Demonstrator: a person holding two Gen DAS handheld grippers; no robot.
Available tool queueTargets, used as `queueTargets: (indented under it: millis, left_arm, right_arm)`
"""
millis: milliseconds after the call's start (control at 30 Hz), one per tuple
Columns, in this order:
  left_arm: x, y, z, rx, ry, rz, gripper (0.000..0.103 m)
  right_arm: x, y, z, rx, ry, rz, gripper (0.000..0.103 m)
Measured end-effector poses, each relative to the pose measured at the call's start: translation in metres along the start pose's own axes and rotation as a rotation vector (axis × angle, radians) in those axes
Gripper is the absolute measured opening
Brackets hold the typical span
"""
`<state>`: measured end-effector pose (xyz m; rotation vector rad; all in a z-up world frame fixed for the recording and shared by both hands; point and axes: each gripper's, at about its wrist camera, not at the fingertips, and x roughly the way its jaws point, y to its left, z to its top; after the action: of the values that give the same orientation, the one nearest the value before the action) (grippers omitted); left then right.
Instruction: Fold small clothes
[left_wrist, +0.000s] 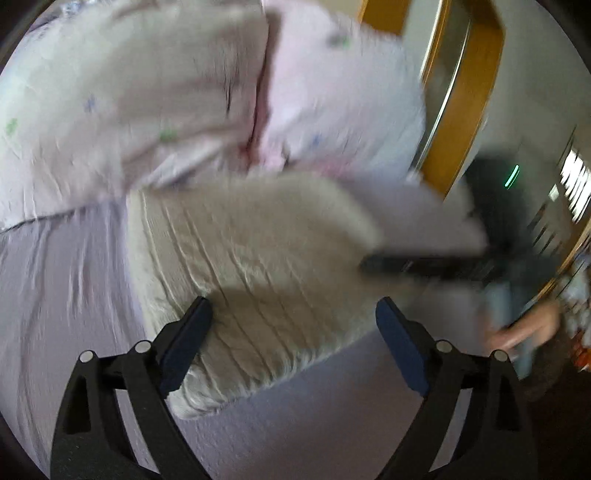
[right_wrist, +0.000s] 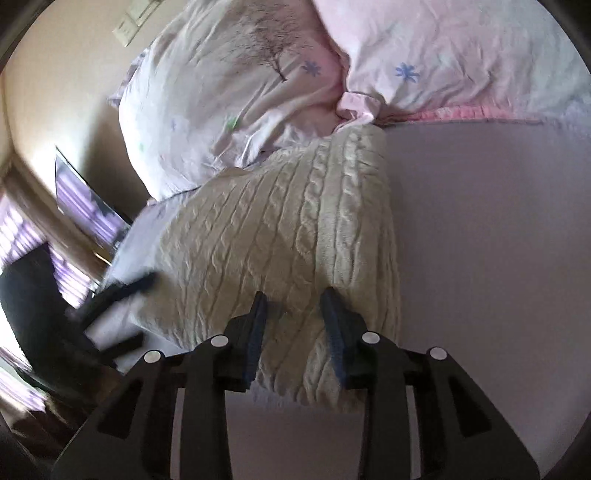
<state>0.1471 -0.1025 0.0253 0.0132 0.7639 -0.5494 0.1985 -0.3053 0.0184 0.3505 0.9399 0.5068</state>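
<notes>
The lilac bed sheet (right_wrist: 480, 229) fills most of what I see, two flowered pillows (right_wrist: 229, 110) piled at its far end. My cream cable-knit sweater (right_wrist: 288, 229) lies folded on the sheet, touching the pillows. The left view is badly smeared. My left gripper (left_wrist: 293, 325) is spread wide over the knit; my right gripper (right_wrist: 291, 314) hangs part-open, and whether it touches the sweater I cannot tell.

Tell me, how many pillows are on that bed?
2. One pillow with a tree print lies at the left behind the cream knitted sweater; a pink pillow lies beside it at the right. Others may sit outside the frame.
</notes>
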Motion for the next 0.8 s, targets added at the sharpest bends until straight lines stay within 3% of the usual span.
queueTargets:
  millis: [67,100,133,200,300,400,467,567,633,800]
  left_arm:
    - [-0.009,-0.004,-0.006,0.006,-0.006,0.017,0.09]
    - [-0.017,-0.003,-0.009,-0.013,-0.015,0.01,0.09]
    - [-0.025,0.0,-0.012,-0.038,-0.026,0.001,0.09]
    - [-0.043,0.008,-0.026,-0.113,-0.043,0.003,0.091]
    - [-0.054,0.015,-0.047,-0.19,-0.024,0.115,0.095]
    - [-0.046,0.017,-0.061,-0.212,0.031,0.237,0.096]
    - [-0.036,0.019,-0.065,-0.204,0.076,0.311,0.096]
    - [-0.026,0.023,-0.06,-0.194,0.12,0.357,0.097]
    - [-0.024,0.025,-0.059,-0.193,0.132,0.349,0.1]
    - [-0.014,0.022,-0.059,-0.138,0.181,0.395,0.101]
  right_arm:
    - [-0.013,0.009,-0.006,-0.025,-0.031,-0.046,0.037]
    - [-0.021,0.014,-0.012,-0.049,-0.06,-0.055,0.053]
    - [-0.027,0.018,-0.018,-0.062,-0.079,-0.048,0.081]
    - [-0.044,0.027,-0.037,-0.095,-0.147,-0.062,0.102]
    - [-0.048,0.036,-0.057,-0.13,-0.163,-0.146,0.102]
    - [-0.026,0.038,-0.07,-0.124,-0.122,-0.34,0.102]
    - [-0.008,0.038,-0.072,-0.133,-0.077,-0.372,0.102]
    - [0.01,0.038,-0.068,-0.113,-0.028,-0.383,0.102]
    - [0.016,0.037,-0.068,-0.102,-0.01,-0.401,0.102]
    - [0.018,0.05,-0.078,-0.158,0.018,-0.488,0.102]
